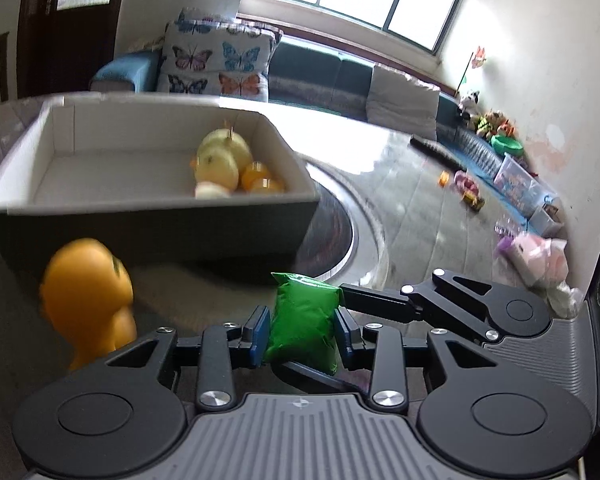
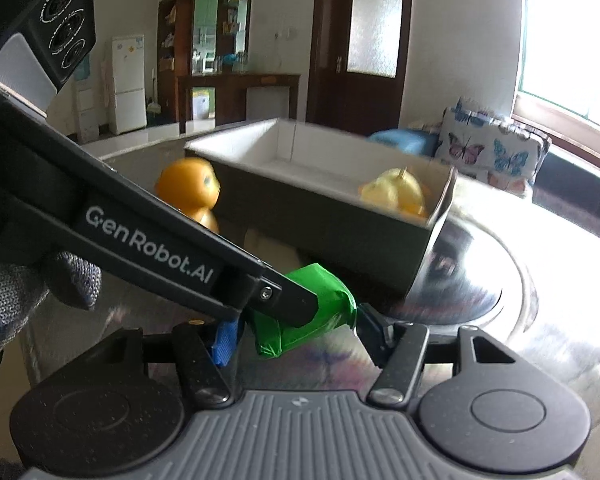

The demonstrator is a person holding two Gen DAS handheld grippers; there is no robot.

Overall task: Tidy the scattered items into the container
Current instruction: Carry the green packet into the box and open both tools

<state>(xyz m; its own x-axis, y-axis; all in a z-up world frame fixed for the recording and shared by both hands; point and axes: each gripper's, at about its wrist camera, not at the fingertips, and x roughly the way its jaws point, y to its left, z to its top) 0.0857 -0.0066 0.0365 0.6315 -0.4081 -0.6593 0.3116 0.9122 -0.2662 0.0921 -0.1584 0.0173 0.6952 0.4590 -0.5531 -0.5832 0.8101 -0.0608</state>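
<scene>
A green packet (image 1: 305, 322) sits between the blue pads of my left gripper (image 1: 302, 332), which is shut on it just above the table. In the right wrist view the same packet (image 2: 320, 316) lies between the fingers of my right gripper (image 2: 296, 338), with the left gripper's black arm (image 2: 172, 248) across it; whether the right pads press on the packet is not clear. The grey box (image 1: 148, 222) with white inside holds a yellow duck (image 1: 220, 164) and small orange pieces. An orange duck toy (image 1: 86, 300) stands outside, in front of the box; it also shows in the right wrist view (image 2: 190, 188).
The round glass table (image 1: 364, 240) carries the box. A sofa with butterfly cushions (image 1: 216, 60) is behind. Toys and plastic bins (image 1: 516, 180) lie along the right wall. A gloved hand (image 2: 16, 300) holds the left gripper.
</scene>
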